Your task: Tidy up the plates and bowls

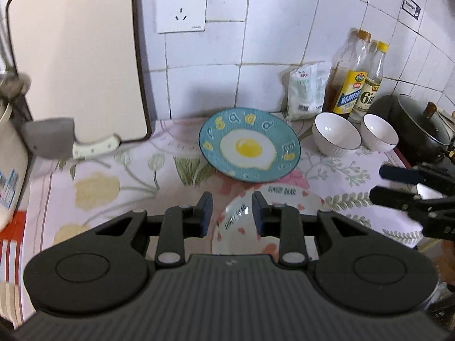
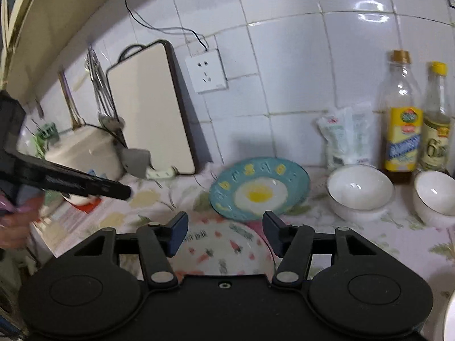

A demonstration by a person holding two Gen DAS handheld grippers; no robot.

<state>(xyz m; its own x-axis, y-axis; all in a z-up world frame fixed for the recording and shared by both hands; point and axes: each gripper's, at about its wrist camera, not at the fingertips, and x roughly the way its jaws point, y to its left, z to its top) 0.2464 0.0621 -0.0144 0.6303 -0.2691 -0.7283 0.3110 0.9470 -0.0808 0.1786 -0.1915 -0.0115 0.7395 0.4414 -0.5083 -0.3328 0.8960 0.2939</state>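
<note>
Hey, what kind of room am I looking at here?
Most likely a home kitchen counter. A cleaver lies by a cutting board propped against the white tiled wall, condiment bottles stand at the back, and a lidded pot sits to the right.

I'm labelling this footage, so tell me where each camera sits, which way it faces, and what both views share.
Left wrist view: sits on the left tool, looking forward and down at the counter's white printed plate and teal egg plate; the right tool enters at right.
Right wrist view: sits on the right tool, facing the same tiled wall; the left tool and a hand show at left.
Shared: both plates, two white bowls, bottles, cutting board, wall socket.
</note>
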